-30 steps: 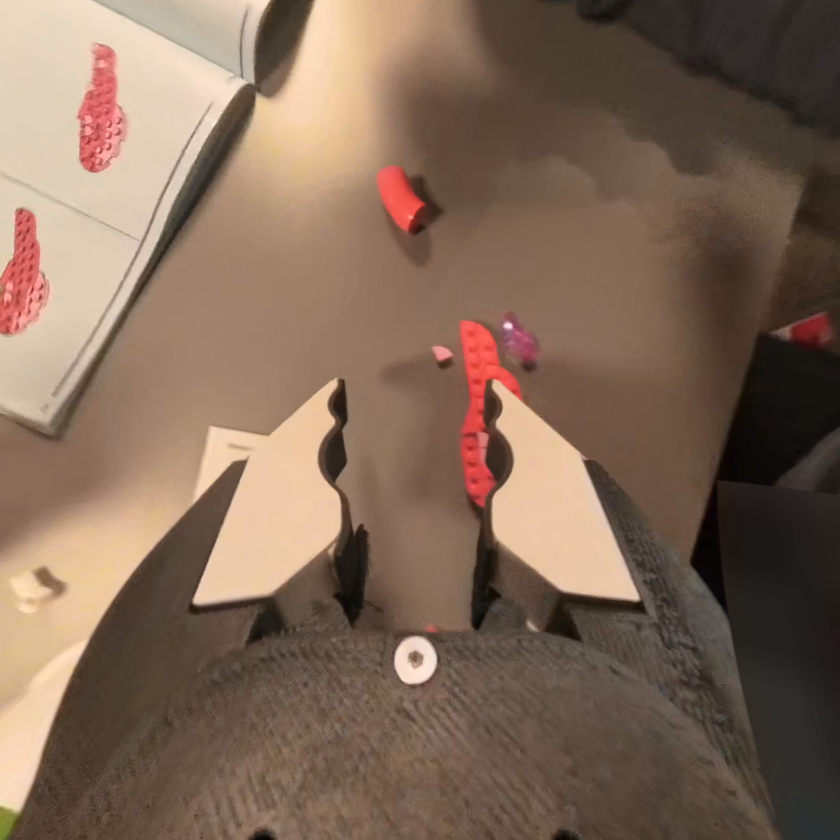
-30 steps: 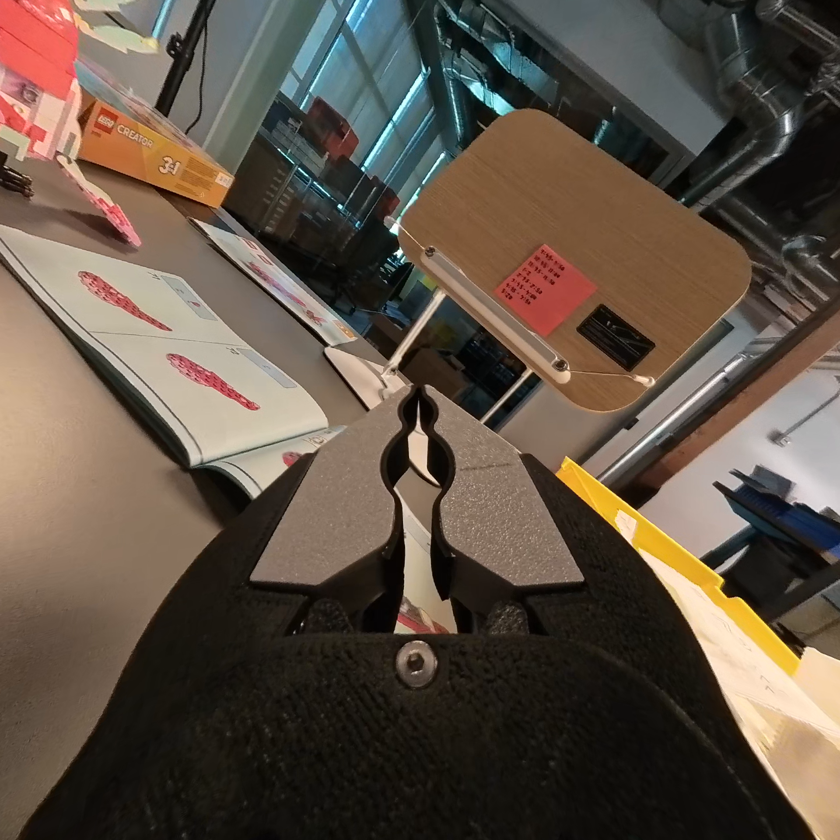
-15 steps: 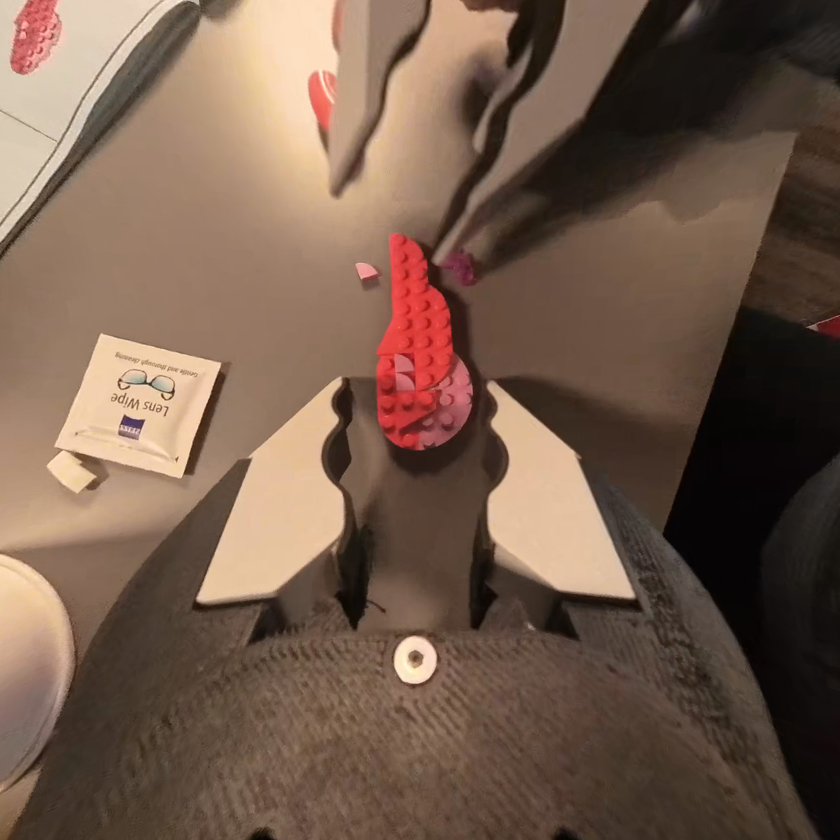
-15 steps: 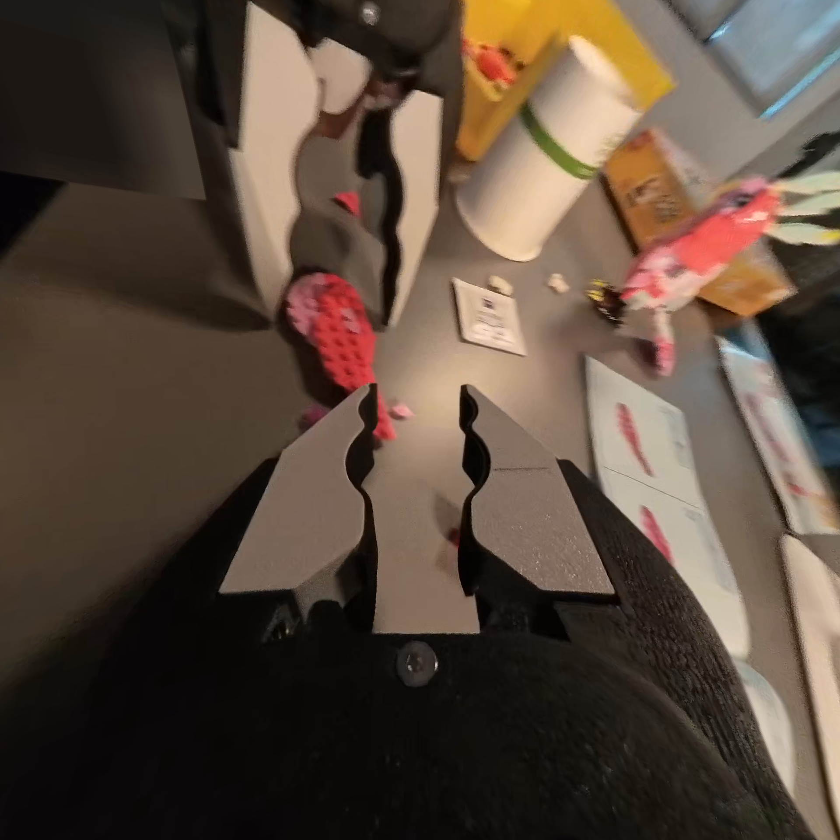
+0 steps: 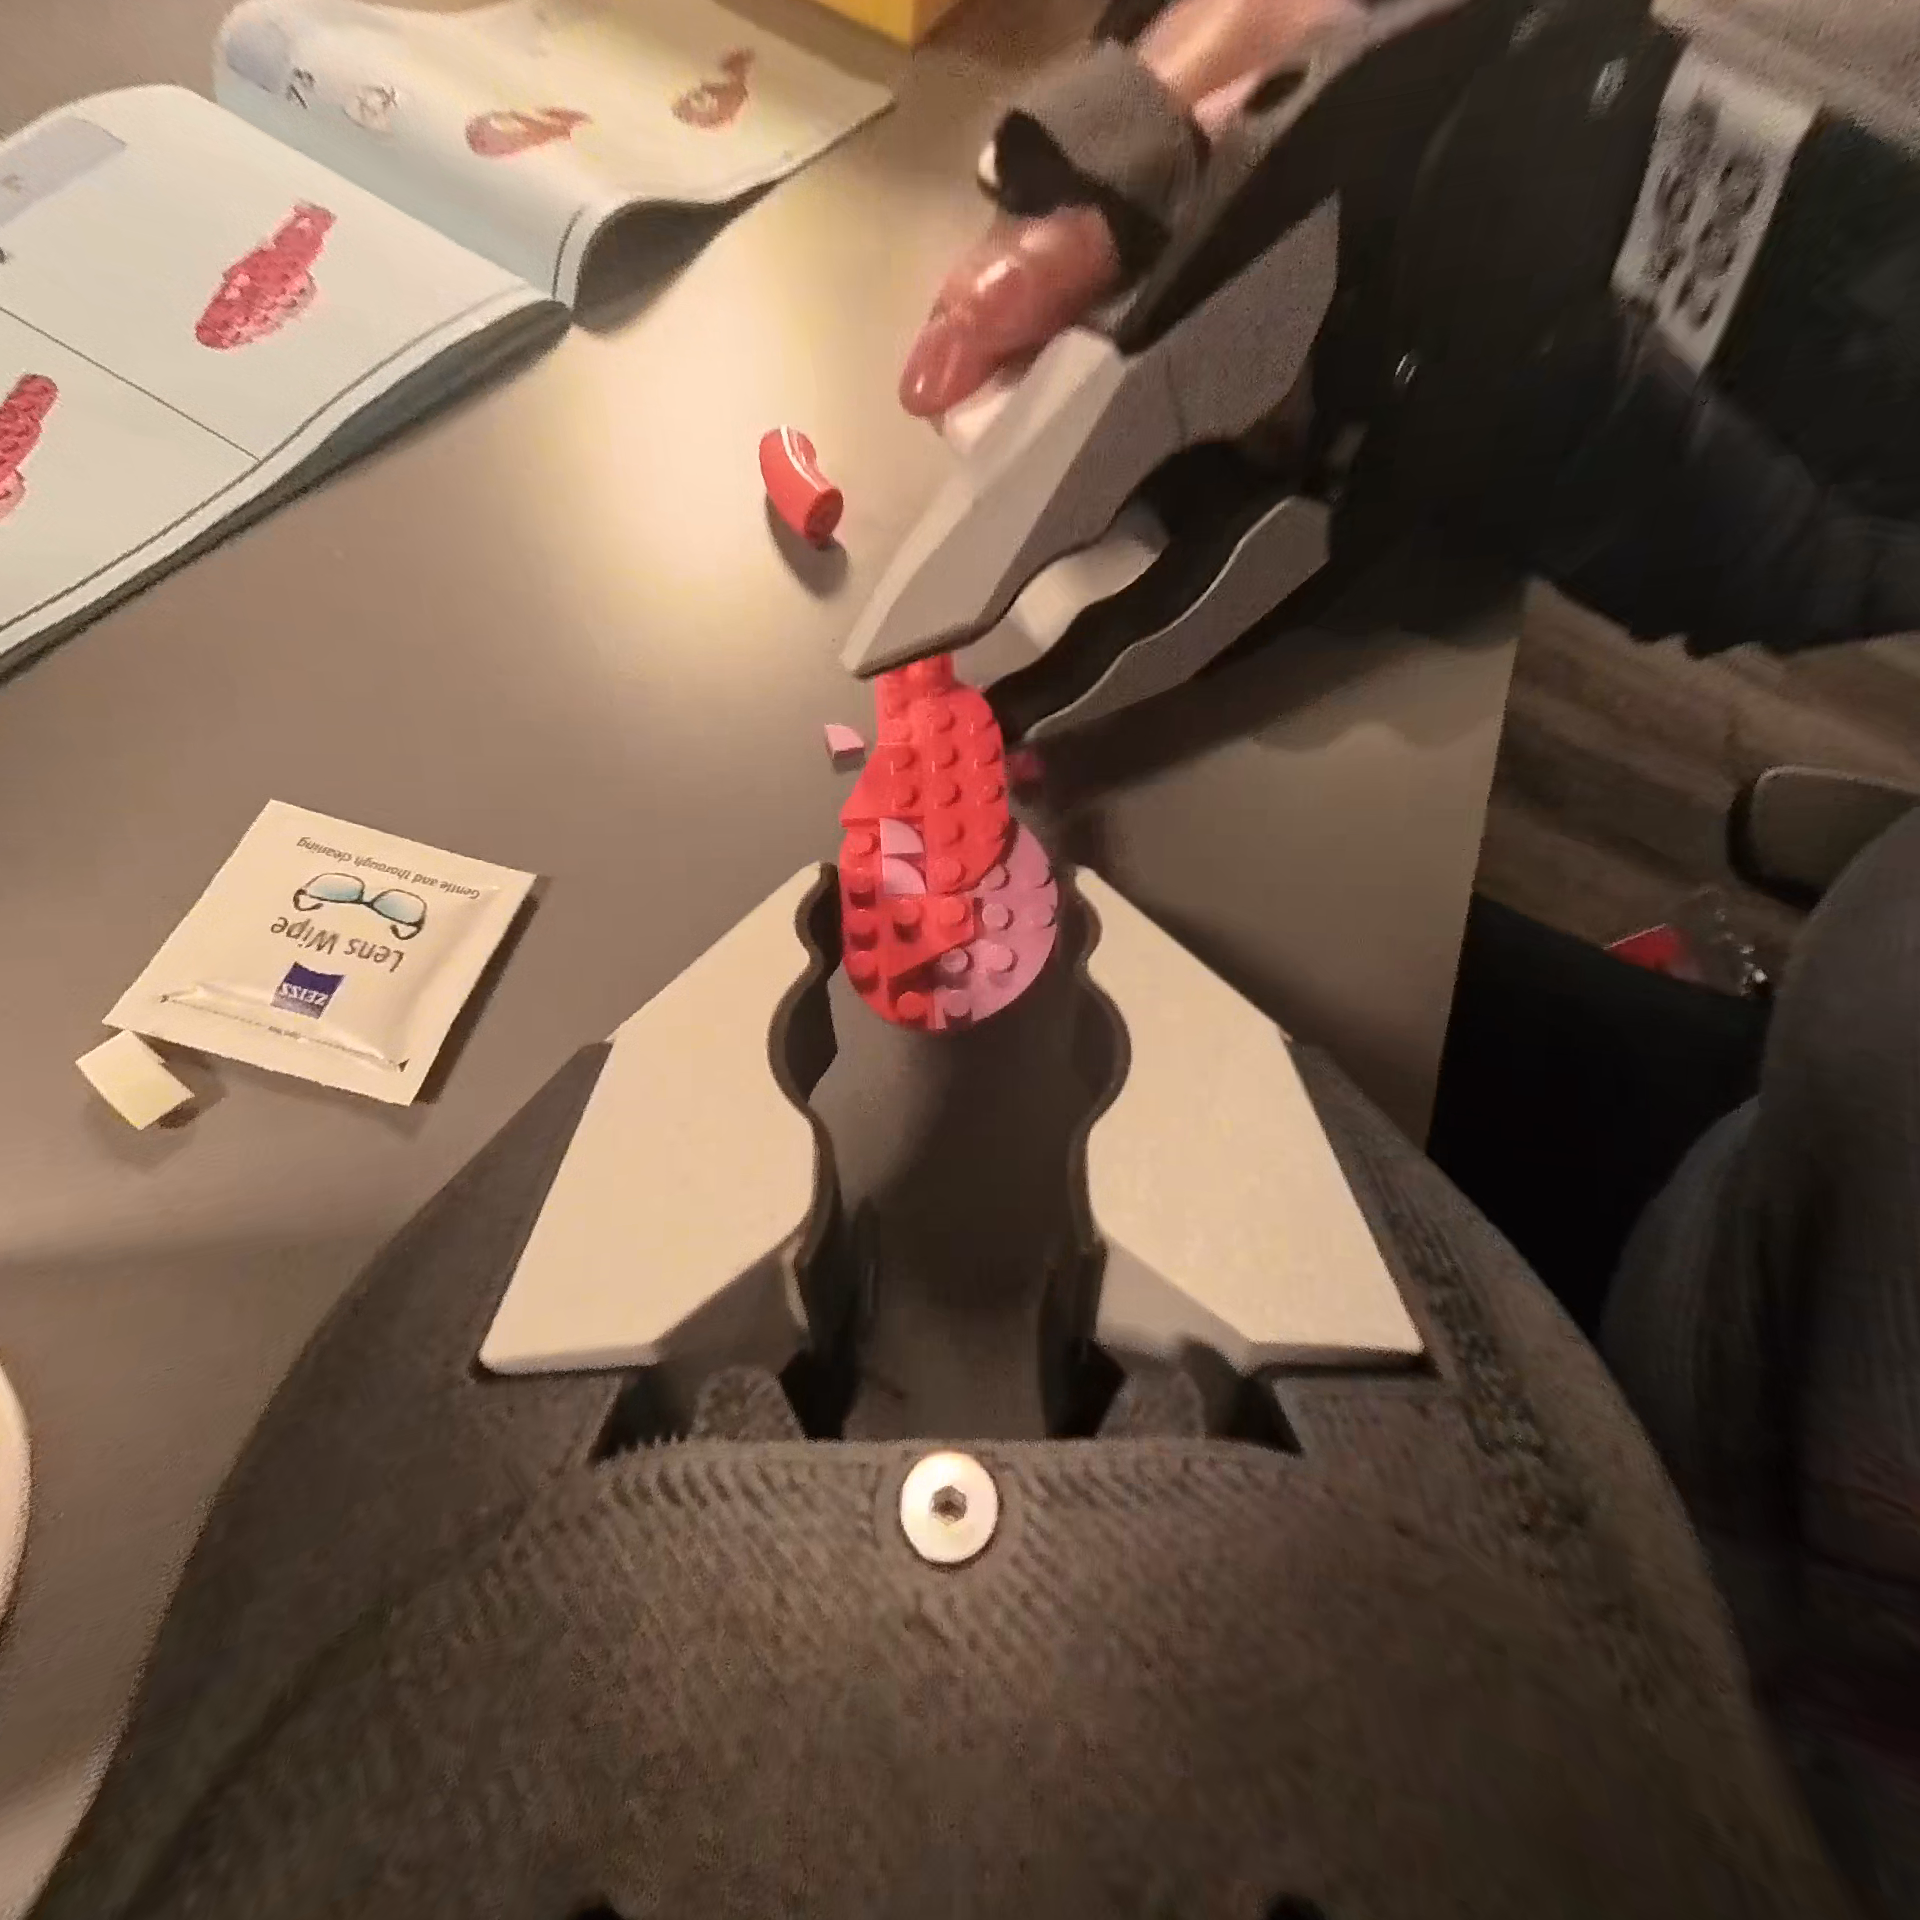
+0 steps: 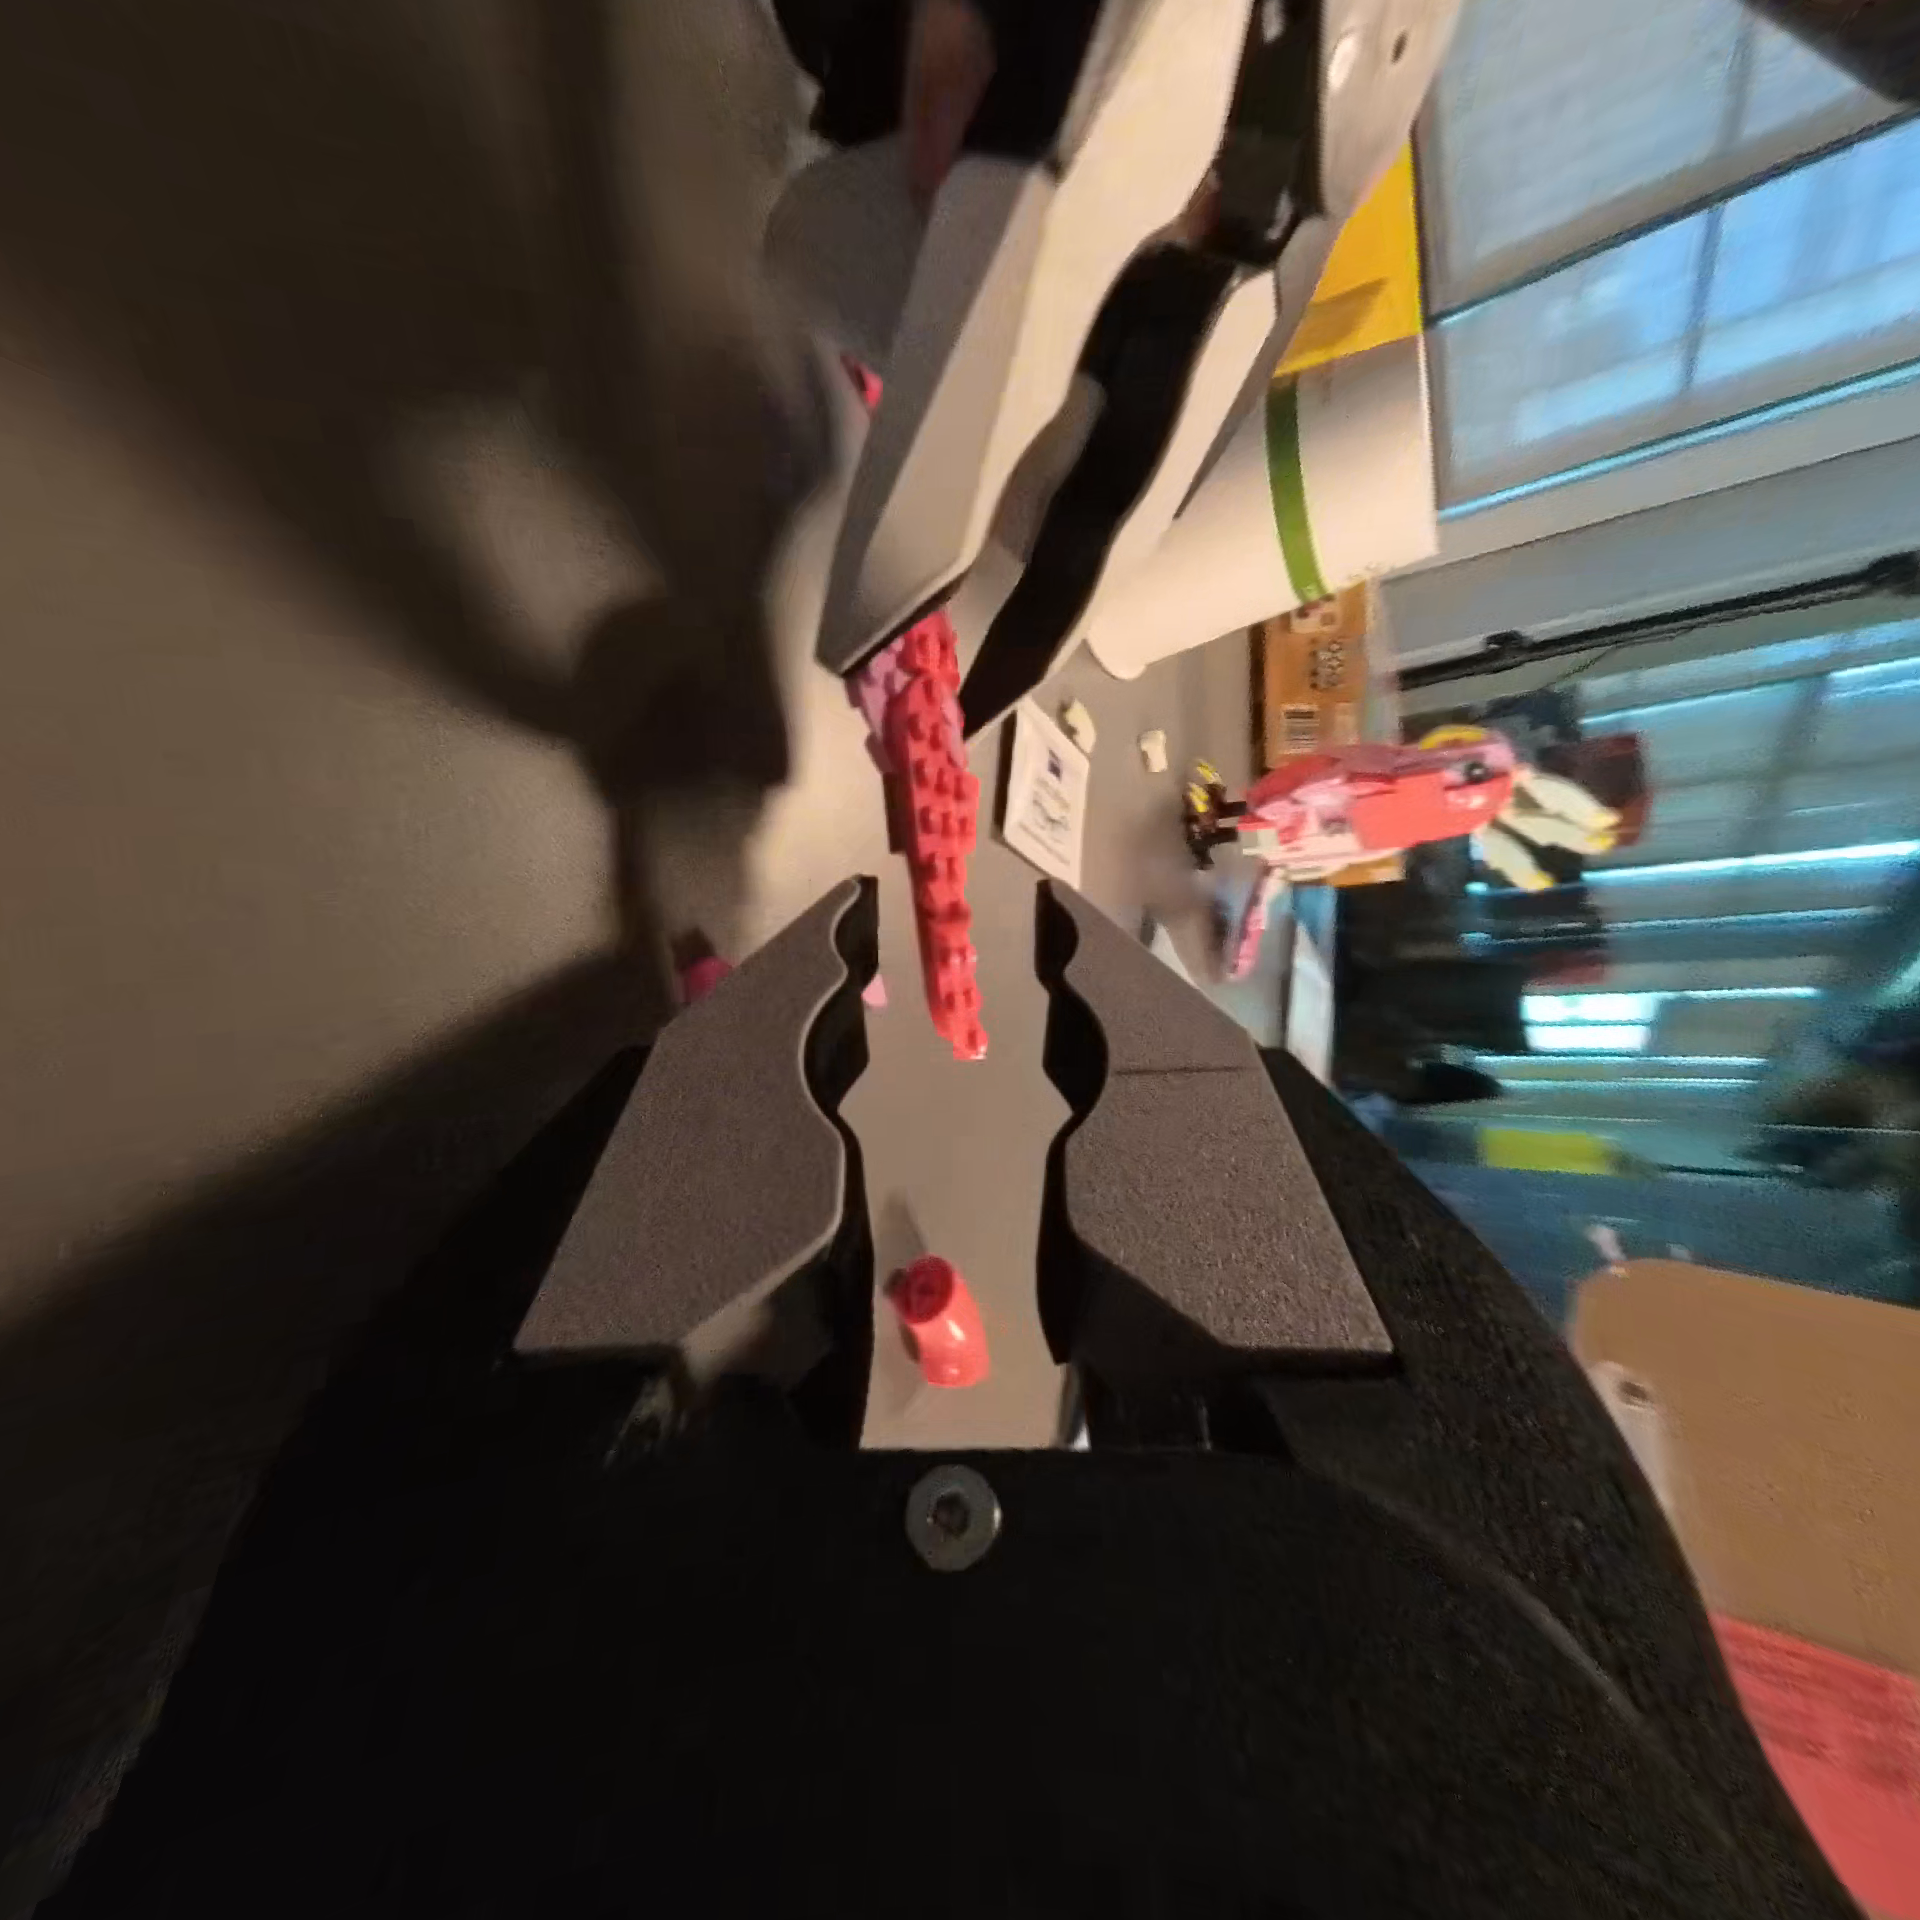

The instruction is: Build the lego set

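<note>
On the left of the desk (image 5: 540, 582) an open instruction booklet (image 5: 260, 312) lies flat, and nearer the camera a lens-wipe sachet (image 5: 322, 945) rests beside a small torn scrap (image 5: 135, 1075). A short red curved brick (image 5: 798, 497) sits alone farther along. At centre, the left gripper (image 5: 951, 914) has its jaws partly apart around the broad red-and-pink end of a studded brick wing plate (image 5: 940, 831); its left fingertip (image 5: 821, 925) meets the plate's edge, while contact on the other side cannot be told. A tiny pink tile (image 5: 842, 743) lies just beside the plate. To the right, the right gripper (image 6: 956, 925) stands open, the plate's narrow red tip between its fingers without touching either.
</note>
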`<state>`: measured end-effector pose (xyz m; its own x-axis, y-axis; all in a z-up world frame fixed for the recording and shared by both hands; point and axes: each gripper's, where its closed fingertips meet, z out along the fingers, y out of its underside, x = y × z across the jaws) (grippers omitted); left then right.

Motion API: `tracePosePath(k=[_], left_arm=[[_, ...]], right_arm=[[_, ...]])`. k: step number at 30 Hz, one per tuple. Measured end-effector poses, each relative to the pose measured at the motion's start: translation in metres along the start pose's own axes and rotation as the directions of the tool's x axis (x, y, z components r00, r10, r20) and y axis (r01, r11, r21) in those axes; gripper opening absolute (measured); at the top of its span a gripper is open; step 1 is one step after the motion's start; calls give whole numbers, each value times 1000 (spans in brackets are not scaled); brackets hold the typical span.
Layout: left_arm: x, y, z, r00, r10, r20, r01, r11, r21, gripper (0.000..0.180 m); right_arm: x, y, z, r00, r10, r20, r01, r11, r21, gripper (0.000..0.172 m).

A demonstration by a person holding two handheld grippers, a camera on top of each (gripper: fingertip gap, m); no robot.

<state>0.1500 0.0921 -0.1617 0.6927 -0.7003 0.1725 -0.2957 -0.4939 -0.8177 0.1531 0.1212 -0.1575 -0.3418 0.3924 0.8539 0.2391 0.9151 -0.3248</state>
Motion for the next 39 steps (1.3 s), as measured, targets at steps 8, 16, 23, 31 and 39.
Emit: tracePosePath(k=[8, 16, 23, 31, 39], left_arm=[[-37, -5, -7, 709, 521, 475, -521, 841, -147, 90], [-28, -14, -5, 167, 816, 553, -819, 427, -382, 14], [-29, -6, -23, -9, 845, 534, -839, 285, -464, 11], [-24, 14, -20, 43, 894, 447, -885, 242, -397, 11], [-21, 9, -14, 18, 893, 450, -888, 222, -403, 11]], right_arm=[[18, 8, 6, 986, -87, -142, 72, 992, -107, 6], [14, -1, 2, 993, -41, -114, 39, 999, -20, 6], [17, 8, -9, 969, 249, -2, -248, 967, 63, 33], [-12, 23, -12, 661, 663, 352, -689, 722, -67, 24], [-22, 20, 7, 526, 736, 426, -757, 633, -161, 25]])
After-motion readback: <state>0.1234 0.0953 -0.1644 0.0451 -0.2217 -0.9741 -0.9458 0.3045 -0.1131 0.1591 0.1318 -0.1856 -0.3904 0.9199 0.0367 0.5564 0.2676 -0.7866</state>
